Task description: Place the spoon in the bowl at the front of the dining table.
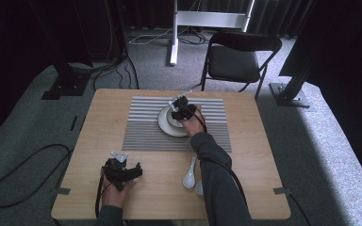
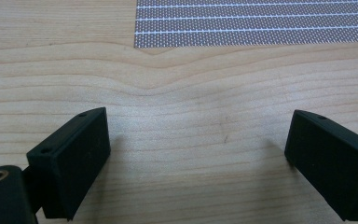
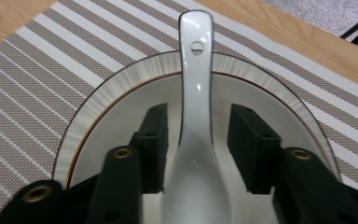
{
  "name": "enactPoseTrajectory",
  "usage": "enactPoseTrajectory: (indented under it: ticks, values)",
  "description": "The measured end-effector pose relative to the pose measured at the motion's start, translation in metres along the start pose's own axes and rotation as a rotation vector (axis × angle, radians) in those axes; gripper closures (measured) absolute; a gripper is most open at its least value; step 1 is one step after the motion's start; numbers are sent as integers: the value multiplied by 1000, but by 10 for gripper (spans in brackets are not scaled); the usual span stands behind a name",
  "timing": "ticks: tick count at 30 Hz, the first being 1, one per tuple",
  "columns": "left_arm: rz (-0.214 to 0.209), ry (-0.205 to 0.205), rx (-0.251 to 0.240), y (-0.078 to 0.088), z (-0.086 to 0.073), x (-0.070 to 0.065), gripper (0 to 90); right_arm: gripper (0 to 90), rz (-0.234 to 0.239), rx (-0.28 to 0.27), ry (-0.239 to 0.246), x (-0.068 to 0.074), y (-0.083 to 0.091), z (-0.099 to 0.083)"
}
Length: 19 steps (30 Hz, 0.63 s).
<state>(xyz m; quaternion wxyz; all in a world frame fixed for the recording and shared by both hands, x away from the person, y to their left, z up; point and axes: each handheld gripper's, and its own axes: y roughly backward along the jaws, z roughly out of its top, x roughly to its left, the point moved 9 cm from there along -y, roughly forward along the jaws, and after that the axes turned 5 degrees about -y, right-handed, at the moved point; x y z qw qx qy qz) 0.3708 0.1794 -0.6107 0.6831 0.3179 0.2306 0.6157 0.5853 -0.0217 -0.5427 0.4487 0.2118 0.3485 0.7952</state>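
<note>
At the table's [image 1: 99, 117] near edge the left gripper [image 1: 122, 170] rests low over bare wood, jaws spread wide and empty. Beside the right forearm lie two white spoons [image 1: 189, 175]. Farther off, on the striped mat [image 1: 141, 127], the right gripper [image 1: 181, 110] hangs over the bowl [image 3: 121, 88]; its jaws flank a white spoon [image 3: 196, 116] there with a small gap on each side, not gripping.

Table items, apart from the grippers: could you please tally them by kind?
Spoons: 2, one spoon lying in the bowl, another spoon on bare wood; a white shape by the sleeve may be a third.
Bowls: 1
Placemats: 1, the striped placemat
Total: 4
</note>
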Motion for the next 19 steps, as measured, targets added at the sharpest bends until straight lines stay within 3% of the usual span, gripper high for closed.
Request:
enactPoseTrajectory:
  ticks: [5, 12, 19]
  values:
    - [0, 1, 0, 0, 0, 0, 70, 506, 25, -59, -19, -5, 22, 4]
    - [0, 1, 2, 0, 0, 0, 70, 481, 47, -117, 8, -4, 50, 9]
    - [1, 2, 1, 0, 0, -1, 70, 478, 54, -101, 9, -4, 45, 8]
